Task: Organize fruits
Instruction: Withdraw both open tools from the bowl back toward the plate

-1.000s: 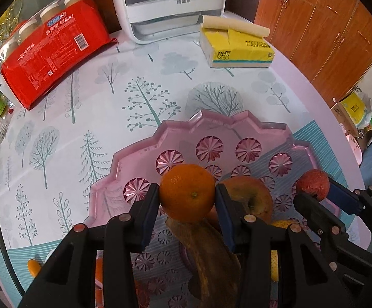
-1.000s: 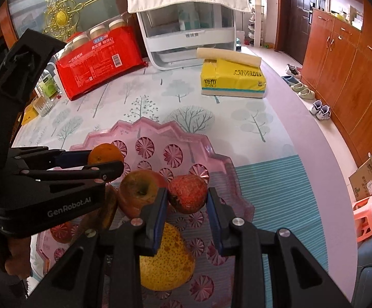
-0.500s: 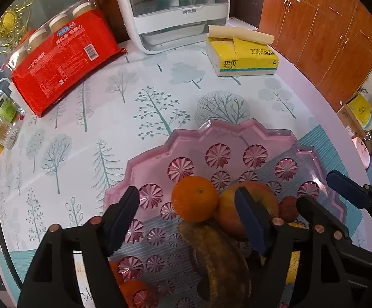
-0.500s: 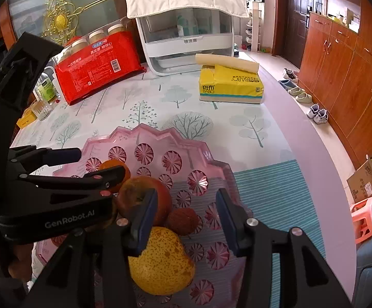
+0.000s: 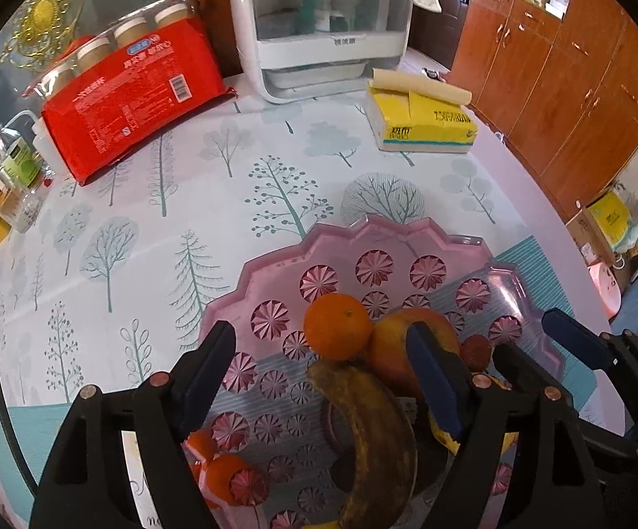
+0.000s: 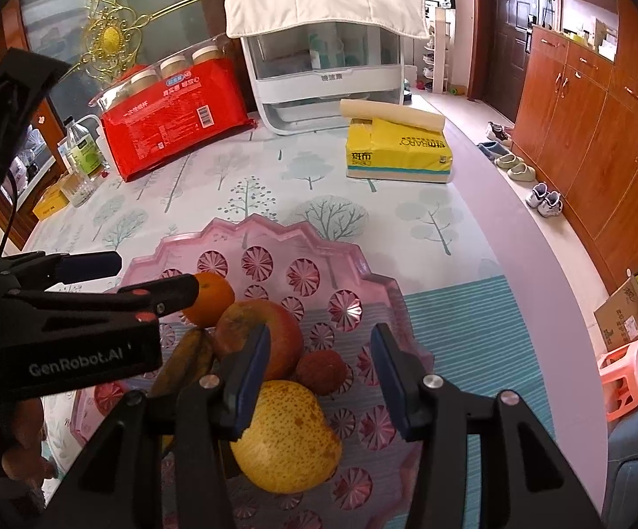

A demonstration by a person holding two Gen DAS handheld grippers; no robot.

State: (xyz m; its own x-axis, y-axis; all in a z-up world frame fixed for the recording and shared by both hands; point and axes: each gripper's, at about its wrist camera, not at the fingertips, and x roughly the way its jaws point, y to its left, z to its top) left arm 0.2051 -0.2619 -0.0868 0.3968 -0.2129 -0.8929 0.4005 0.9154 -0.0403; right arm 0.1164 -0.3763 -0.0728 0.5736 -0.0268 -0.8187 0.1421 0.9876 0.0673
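Left wrist view: left gripper [image 5: 319,374] jaws spread, empty; right gripper [image 6: 321,366] likewise — orange [image 5: 337,326] sits piled against apple [image 5: 400,348] in pink tray [image 5: 275,264] — a nudge could roll it.

A pink scalloped tray [image 6: 363,264] held the fruit. An orange [image 5: 337,325] sat at the cluster's 12 o'clock, touching a red-yellow apple [image 6: 270,330] at its 4 o'clock. A browned banana [image 5: 372,432] lay toward 6 o'clock. A lychee [image 6: 321,372] rested beside the apple, and a speckled yellow pear [image 6: 286,438] lay nearest.
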